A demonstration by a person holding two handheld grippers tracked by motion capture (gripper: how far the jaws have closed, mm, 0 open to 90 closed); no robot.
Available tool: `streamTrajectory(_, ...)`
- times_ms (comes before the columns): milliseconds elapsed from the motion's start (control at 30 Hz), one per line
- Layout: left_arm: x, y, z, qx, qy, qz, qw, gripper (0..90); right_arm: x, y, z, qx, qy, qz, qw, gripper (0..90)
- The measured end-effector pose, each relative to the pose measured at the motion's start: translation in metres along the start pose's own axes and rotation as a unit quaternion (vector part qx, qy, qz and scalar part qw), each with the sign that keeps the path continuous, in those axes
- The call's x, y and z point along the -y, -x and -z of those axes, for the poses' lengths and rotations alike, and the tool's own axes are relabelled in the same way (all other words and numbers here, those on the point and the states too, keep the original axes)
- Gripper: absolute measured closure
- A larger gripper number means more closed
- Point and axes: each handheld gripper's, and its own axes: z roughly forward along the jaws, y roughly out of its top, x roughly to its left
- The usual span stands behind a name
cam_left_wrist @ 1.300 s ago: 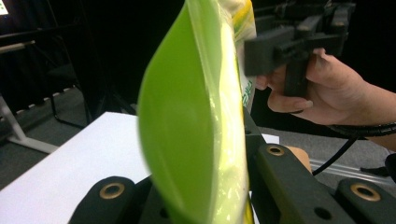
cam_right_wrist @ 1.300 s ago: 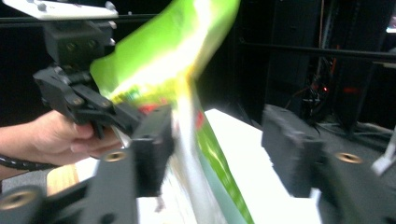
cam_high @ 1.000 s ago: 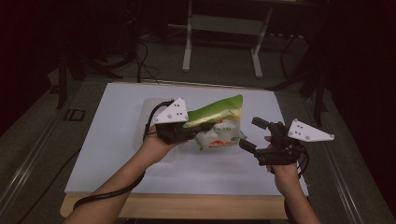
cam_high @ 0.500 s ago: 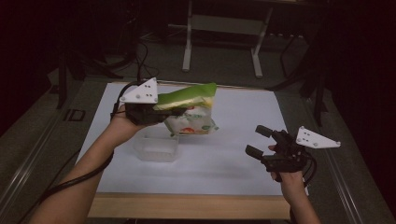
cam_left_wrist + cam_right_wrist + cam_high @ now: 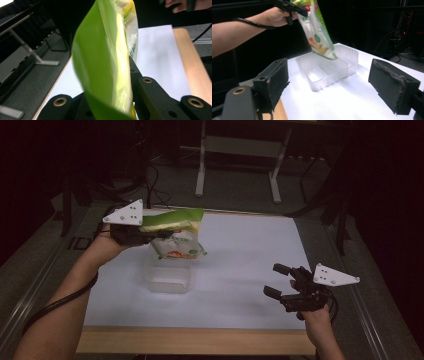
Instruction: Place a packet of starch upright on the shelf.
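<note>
The left tool [image 5: 150, 234], upper left of the frame, is clamped on a green-topped plastic snack bag [image 5: 177, 237] hanging over a clear plastic tray [image 5: 167, 277]. The right tool [image 5: 275, 280], lower right above the white tabletop [image 5: 240, 255], is wide open, holding nothing.

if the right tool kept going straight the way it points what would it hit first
Probably the clear tray: it lies dead ahead between the open right tool's jaws, with bare table before it. The bag hangs above the tray from the left tool, likely too high to meet first, though depth is unclear.

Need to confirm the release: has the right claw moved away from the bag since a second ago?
Yes. The right claw has pulled back toward the table's near wooden edge, open and apart from the bag and the clear tray.
</note>
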Motion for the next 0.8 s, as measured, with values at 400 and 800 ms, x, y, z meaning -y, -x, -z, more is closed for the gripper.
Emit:
streamTrajectory(400,0.043,-0.015,-0.007,0.008,-0.039,0.04,0.9984,82.9,0.005,-0.003,0.0,-0.017,-0.001,-0.004,0.9999,16.1)
streamTrajectory(800,0.063,-0.017,-0.022,0.015,-0.077,0.047,0.9958,83.0,0.008,-0.006,-0.005,-0.027,-0.011,0.001,0.9996,16.2)
